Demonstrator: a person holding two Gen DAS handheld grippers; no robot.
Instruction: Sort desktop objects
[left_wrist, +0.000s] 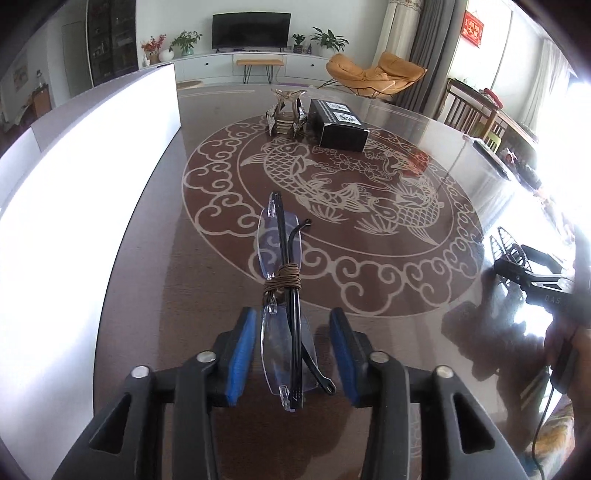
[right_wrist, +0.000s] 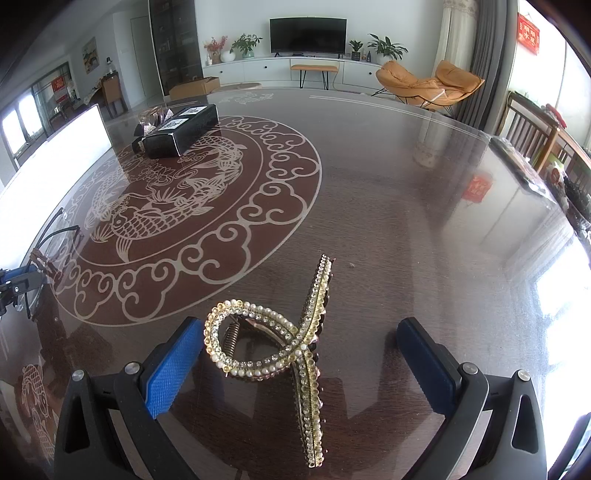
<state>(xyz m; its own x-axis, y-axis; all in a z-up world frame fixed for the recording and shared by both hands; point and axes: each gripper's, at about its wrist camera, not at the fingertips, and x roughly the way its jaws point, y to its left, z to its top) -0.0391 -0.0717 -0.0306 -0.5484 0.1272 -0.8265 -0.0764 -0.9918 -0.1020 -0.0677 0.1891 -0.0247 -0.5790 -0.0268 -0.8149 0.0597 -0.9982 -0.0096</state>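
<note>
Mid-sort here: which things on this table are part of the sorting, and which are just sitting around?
Part of the job:
- folded glasses bound with brown cord, between the open left gripper fingers
- jewelled hair claw, between the open right gripper fingers
- black box
- small metal ornament beside it

Lying about:
- white board along the table edge
- television
- orange chair

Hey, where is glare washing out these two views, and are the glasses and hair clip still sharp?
Left wrist: white panel and right edge blown out; glasses sharp. Right wrist: window sheen on the table at right; hair clip crisp; edges bend in both views.
</note>
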